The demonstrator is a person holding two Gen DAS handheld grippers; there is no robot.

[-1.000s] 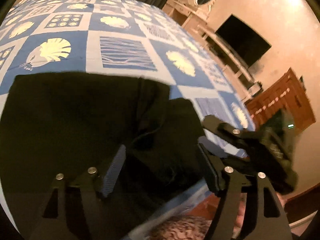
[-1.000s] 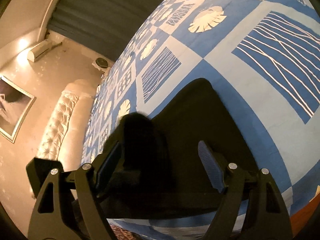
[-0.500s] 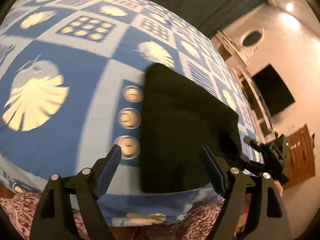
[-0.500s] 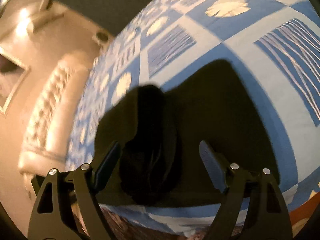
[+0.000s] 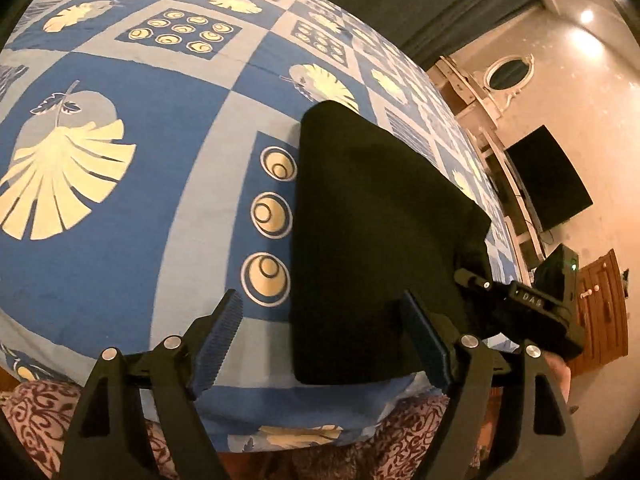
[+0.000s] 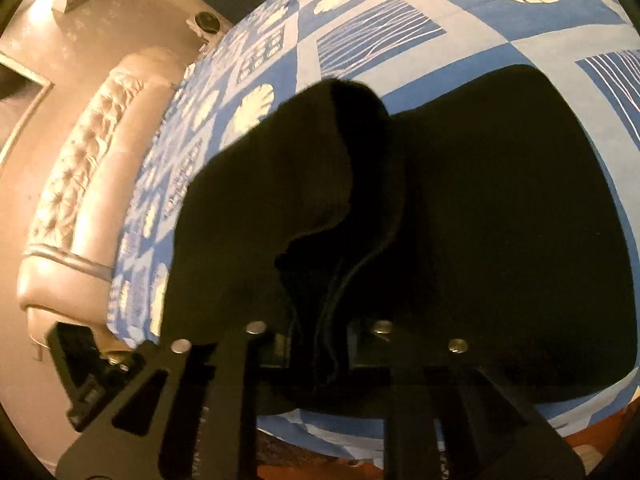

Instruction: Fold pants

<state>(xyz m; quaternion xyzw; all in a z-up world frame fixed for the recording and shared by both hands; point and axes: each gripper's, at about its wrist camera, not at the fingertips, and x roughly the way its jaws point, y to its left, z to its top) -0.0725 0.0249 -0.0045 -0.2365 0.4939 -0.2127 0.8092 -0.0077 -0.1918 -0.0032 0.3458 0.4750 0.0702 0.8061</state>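
The right gripper (image 6: 320, 356), wide open 0.5 s ago, now pinches a bunched edge of the black pants (image 5: 372, 240) lying at the bed's (image 5: 160, 208) near edge, ready to fold. The left gripper (image 5: 324, 344) hovers wide open, empty.

The black pants (image 5: 368, 240) lie folded into a compact, roughly rectangular stack near the front edge of the bed, on its blue patterned cover. Most of the stack is flat and smooth. At its right end, a bunched, rumpled fold (image 6: 320, 184) is lifted off the stack, standing up in loose ridges.
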